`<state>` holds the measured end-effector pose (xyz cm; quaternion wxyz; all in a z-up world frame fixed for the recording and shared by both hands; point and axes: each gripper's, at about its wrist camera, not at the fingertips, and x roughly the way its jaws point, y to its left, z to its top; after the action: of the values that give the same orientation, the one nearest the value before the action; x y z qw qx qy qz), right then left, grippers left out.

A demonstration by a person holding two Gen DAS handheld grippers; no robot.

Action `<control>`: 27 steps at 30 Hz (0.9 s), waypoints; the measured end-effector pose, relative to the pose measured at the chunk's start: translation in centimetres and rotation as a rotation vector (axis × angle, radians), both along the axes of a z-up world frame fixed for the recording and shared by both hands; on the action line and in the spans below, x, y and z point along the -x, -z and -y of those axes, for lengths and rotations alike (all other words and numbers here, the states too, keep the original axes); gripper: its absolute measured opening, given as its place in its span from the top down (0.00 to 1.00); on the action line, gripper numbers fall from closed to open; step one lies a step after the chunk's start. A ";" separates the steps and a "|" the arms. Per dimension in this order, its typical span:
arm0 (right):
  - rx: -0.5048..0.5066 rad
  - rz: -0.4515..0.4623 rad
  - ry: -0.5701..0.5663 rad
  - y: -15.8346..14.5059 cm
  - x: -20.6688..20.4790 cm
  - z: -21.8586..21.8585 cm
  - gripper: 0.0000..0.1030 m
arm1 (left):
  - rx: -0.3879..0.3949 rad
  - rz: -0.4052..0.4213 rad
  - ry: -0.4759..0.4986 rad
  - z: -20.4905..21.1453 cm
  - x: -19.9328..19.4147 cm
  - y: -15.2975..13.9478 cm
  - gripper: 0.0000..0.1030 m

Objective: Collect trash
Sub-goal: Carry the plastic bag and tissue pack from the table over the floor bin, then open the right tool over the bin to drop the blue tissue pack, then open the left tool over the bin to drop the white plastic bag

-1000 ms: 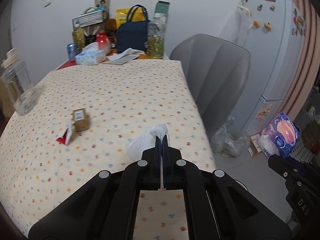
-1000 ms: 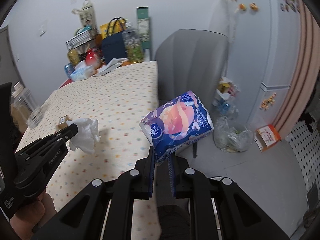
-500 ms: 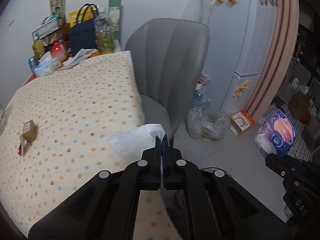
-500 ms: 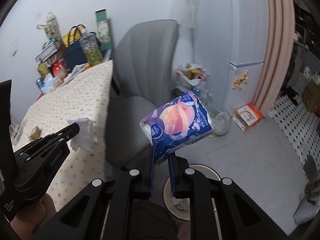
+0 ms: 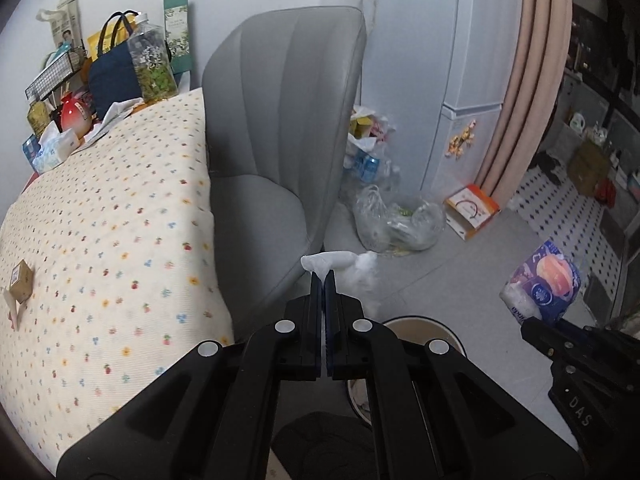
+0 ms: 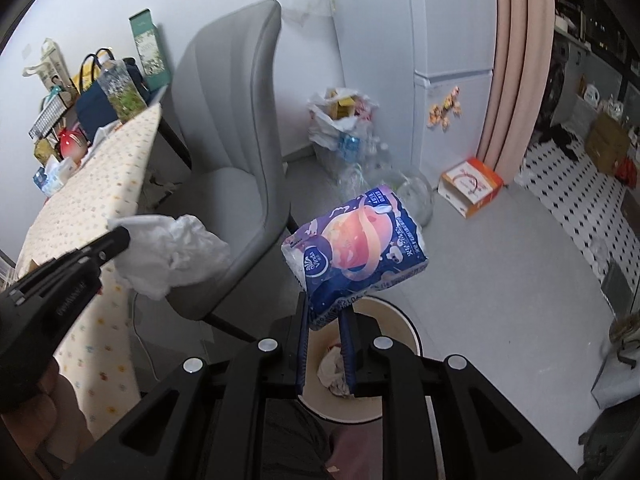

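My left gripper (image 5: 323, 276) is shut on a crumpled white tissue (image 5: 340, 262), held past the table's edge in front of the chair. The right wrist view shows that tissue (image 6: 176, 252) hanging from the left gripper (image 6: 120, 236). My right gripper (image 6: 324, 312) grips the lower edge of a purple tissue packet (image 6: 356, 256); its jaws are opening, with the packet still between them. Directly below stands a round cream bin (image 6: 400, 320) with crumpled paper inside. The bin (image 5: 416, 324) lies just beyond my left fingers. A small brown box (image 5: 20, 280) and a wrapper (image 5: 12, 312) lie on the table.
A grey chair (image 5: 280, 120) stands against the dotted tablecloth (image 5: 120, 220). Clear plastic bags of rubbish (image 5: 396, 220) and an orange box (image 5: 472, 210) sit on the floor by the fridge (image 5: 472, 80) and pink curtain (image 5: 532, 80). Bags, bottles and tissues crowd the table's far end.
Both grippers have swung right from over the table to past the chair and sunk lower. The bin has come into view beneath them. Tissue and packet stay gripped.
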<state>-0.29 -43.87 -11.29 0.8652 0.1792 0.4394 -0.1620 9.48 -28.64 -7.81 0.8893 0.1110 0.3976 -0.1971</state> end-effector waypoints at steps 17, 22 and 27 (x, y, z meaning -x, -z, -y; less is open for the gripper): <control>-0.029 -0.028 0.070 2.3 1.4 2.7 0.61 | -0.041 -0.015 0.035 2.5 0.5 1.4 0.98; -0.022 -0.021 0.112 1.9 2.7 4.0 0.60 | -0.039 -0.023 0.074 4.2 1.3 1.5 0.98; -0.007 -0.010 0.170 1.1 4.6 5.8 0.59 | -0.033 -0.034 0.126 6.3 2.6 1.8 0.98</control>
<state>-4.91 -49.65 -12.41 0.8456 0.2179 0.4274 -0.2341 6.89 -34.90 -9.60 0.8663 0.1472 0.4081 -0.2477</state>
